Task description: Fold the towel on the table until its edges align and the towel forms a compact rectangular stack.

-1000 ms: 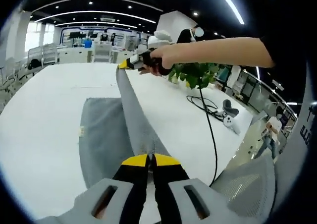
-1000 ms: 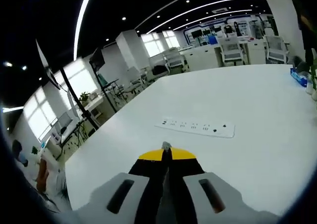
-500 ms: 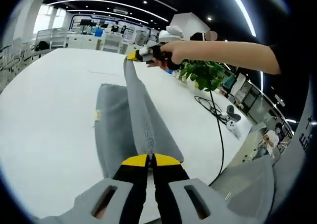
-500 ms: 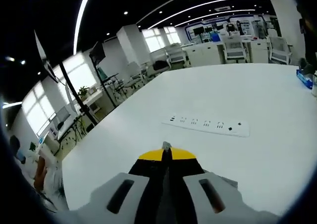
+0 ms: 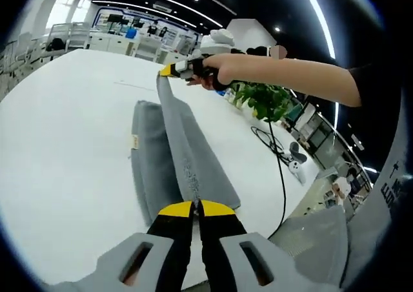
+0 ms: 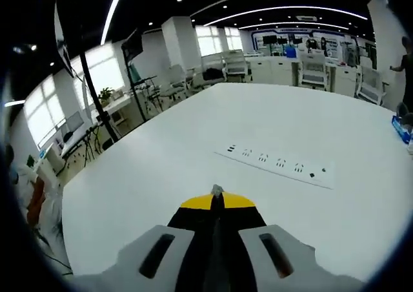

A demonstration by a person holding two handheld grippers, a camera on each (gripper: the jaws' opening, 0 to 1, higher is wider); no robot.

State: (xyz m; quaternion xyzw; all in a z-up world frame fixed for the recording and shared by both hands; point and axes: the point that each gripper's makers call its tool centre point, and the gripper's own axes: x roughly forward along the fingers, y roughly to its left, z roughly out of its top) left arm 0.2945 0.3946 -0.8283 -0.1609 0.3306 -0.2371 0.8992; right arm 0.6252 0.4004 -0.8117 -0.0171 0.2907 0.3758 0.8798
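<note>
A grey towel (image 5: 186, 148) is pulled taut as a raised fold between both grippers, and its lower layer lies flat on the white table (image 5: 58, 137). A small white tag (image 5: 135, 141) sticks out at the lower layer's left edge. At the near end my left gripper (image 5: 196, 205) is shut on the fold. A person's hand holds my right gripper (image 5: 164, 69) shut on the far end. In the right gripper view, my right gripper (image 6: 216, 192) is shut, with a grey tip of towel (image 6: 217, 188) peeking out between the jaws.
A white power strip (image 6: 277, 165) lies on the table beyond the right gripper. A potted plant (image 5: 258, 98), a black cable (image 5: 279, 176) and a headset (image 5: 294, 157) sit near the table's right edge. A grey mesh chair (image 5: 316, 240) stands off that edge. A blue box (image 6: 401, 128) sits far right.
Both cameras have shifted. The taut fold has moved across the lying layer, which now shows as a narrower strip on the left. Both grippers stay shut on the towel.
</note>
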